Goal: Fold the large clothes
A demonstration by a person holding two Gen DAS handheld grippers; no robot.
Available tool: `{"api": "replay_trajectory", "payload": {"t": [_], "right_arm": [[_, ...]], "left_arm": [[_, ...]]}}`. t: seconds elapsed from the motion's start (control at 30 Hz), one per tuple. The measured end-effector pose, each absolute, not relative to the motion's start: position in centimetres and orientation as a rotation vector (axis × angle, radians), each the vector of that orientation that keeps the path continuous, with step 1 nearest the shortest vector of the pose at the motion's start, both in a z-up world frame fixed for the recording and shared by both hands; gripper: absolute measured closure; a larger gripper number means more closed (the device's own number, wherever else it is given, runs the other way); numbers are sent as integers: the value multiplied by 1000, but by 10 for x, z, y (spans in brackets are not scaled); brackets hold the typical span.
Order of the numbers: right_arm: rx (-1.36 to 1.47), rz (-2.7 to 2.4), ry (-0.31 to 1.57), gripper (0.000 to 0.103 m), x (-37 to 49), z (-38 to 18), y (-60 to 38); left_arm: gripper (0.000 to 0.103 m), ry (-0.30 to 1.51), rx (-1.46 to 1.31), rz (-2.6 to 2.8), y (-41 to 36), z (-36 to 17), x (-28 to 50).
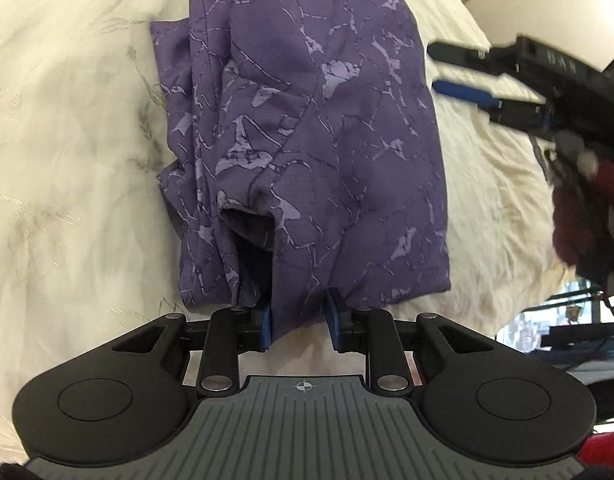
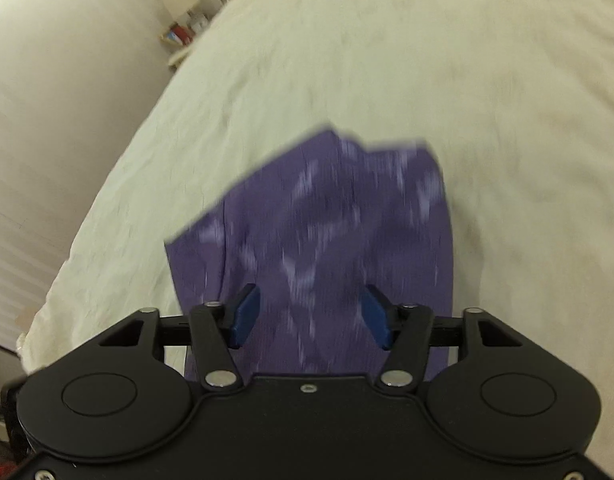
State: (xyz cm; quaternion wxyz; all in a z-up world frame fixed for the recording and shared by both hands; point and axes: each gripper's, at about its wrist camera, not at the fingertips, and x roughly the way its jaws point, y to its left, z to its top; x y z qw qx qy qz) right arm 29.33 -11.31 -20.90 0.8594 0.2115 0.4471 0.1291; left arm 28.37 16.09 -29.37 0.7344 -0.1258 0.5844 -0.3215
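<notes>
Support: a bed [image 1: 79,128] covered with a cream bedspread [image 2: 387,60], wrinkled all over, with faint pale embroidered sprigs visible on its left part in the left wrist view. One item lies directly on it: a purple garment [image 1: 307,140] with a lighter marbled pattern, folded into a compact, roughly rectangular stack, several layered edges bunched along its left side. Right wrist view is motion-blurred; the same garment [image 2: 327,220] sits near the bed's left edge, bedspread bare beyond it.
</notes>
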Motion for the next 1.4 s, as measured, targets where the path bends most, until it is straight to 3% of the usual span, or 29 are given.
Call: {"api": "replay_trajectory", "payload": {"t": [0.07,0.3,0.53,0.67,0.8,0.87,0.93,1.0,1.13,1.27,1.4], "right_arm": [[431,257,923,52,308,-206,-112],[326,189,1095,55,378,-248,-96],[262,256,1134,42,389,-250,-87],[309,276,1049,42,364,-231,-104],[369,234,970,36,334,-218,-125],[363,196,951,36,321,-218,-133],[359,159,950,36,317,-219,-138],[355,121,960,35,312,-222,-142],[355,83,986,28,301,-232,-147],[347,77,1015,27,295,-241,-141],[381,86,1034,17,293,-251,-136]], "left_arm": [[77,1278,-271,-701,163,-291,284],[77,1249,-296,-672,172,-283,288],[76,1240,-266,-669,175,-267,285],[75,1171,-216,-695,182,-237,283],[54,1072,-216,-685,191,-206,293],[51,1010,-210,-664,183,-196,303],[35,946,-204,-647,172,-192,318],[28,913,-193,-629,154,-195,332],[28,887,-173,-594,120,-208,365],[28,904,-145,-509,109,-227,389],[24,1001,-56,-376,116,-259,410]]}}
